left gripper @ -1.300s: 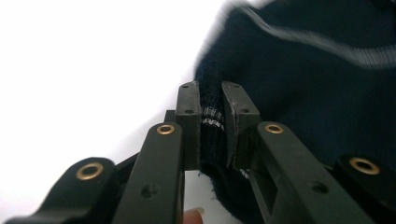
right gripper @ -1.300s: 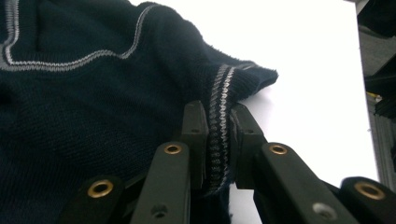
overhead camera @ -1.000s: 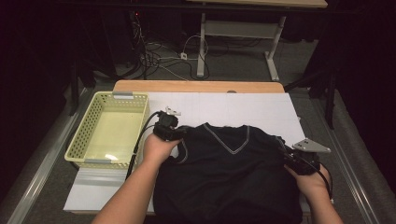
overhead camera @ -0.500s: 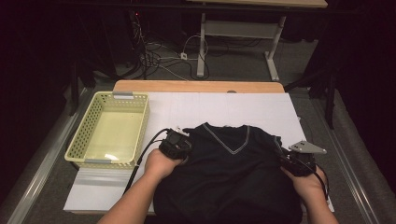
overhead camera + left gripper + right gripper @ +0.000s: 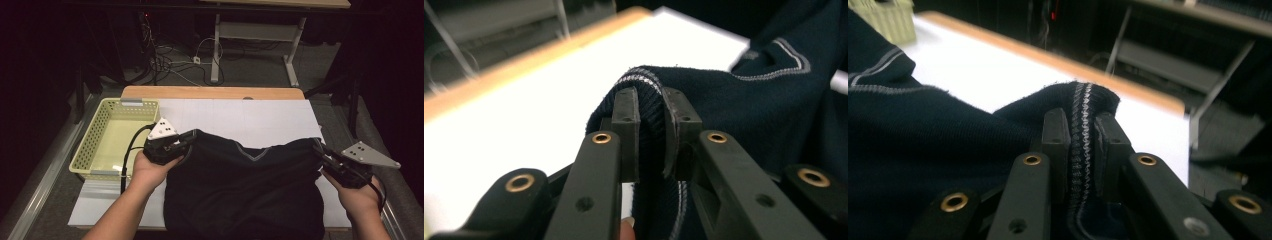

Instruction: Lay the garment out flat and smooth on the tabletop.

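Honestly, with my left hand-held gripper (image 5: 184,142) and my right hand-held gripper (image 5: 320,151) each clamped on a striped edge of the dark sweater (image 5: 245,190) raised off the table (image 5: 250,117), uneven pulling could slip the knit from either pinch.

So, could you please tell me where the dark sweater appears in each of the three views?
High view: dark sweater lower centre, stretched between both grippers.
Left gripper view: centre and right, its striped edge pinched between the jaws.
Right gripper view: left and centre, edge clamped likewise.
Shared landmark: the white table sheet behind it.
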The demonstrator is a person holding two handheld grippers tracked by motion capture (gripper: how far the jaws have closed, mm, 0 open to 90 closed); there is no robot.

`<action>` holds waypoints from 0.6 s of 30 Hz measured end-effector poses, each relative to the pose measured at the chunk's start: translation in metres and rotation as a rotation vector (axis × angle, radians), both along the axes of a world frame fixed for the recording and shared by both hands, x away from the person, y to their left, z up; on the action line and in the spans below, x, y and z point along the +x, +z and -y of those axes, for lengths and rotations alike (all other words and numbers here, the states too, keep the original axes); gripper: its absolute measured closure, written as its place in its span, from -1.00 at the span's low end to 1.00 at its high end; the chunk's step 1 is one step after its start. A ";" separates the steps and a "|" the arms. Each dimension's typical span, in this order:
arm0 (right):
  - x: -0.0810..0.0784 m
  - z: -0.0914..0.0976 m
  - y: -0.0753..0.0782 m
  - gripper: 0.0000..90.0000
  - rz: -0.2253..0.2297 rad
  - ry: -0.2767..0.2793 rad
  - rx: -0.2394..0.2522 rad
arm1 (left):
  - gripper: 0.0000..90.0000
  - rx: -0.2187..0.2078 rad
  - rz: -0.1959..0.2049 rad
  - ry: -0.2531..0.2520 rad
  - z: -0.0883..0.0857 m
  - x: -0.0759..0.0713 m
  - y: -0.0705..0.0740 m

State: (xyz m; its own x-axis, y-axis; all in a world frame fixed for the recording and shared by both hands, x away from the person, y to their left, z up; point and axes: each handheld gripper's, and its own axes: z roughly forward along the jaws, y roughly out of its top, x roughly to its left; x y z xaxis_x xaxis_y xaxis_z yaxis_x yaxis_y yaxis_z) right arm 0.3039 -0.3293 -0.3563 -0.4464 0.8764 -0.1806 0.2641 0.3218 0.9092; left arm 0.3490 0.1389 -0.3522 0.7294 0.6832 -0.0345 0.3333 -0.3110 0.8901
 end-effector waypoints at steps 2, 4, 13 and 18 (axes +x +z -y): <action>0.008 -0.008 0.012 0.77 0.035 0.016 -0.004 | 0.72 -0.012 -0.016 0.016 0.000 0.009 -0.001; 0.027 -0.014 0.011 0.77 0.018 0.013 -0.017 | 0.72 -0.011 -0.071 0.049 0.002 0.025 -0.009; 0.142 -0.047 -0.011 0.79 -0.152 -0.019 -0.095 | 0.73 0.051 -0.170 0.167 0.016 0.111 -0.017; 0.172 -0.050 0.044 0.78 0.026 -0.106 0.001 | 0.69 0.074 -0.077 0.266 0.002 0.144 0.042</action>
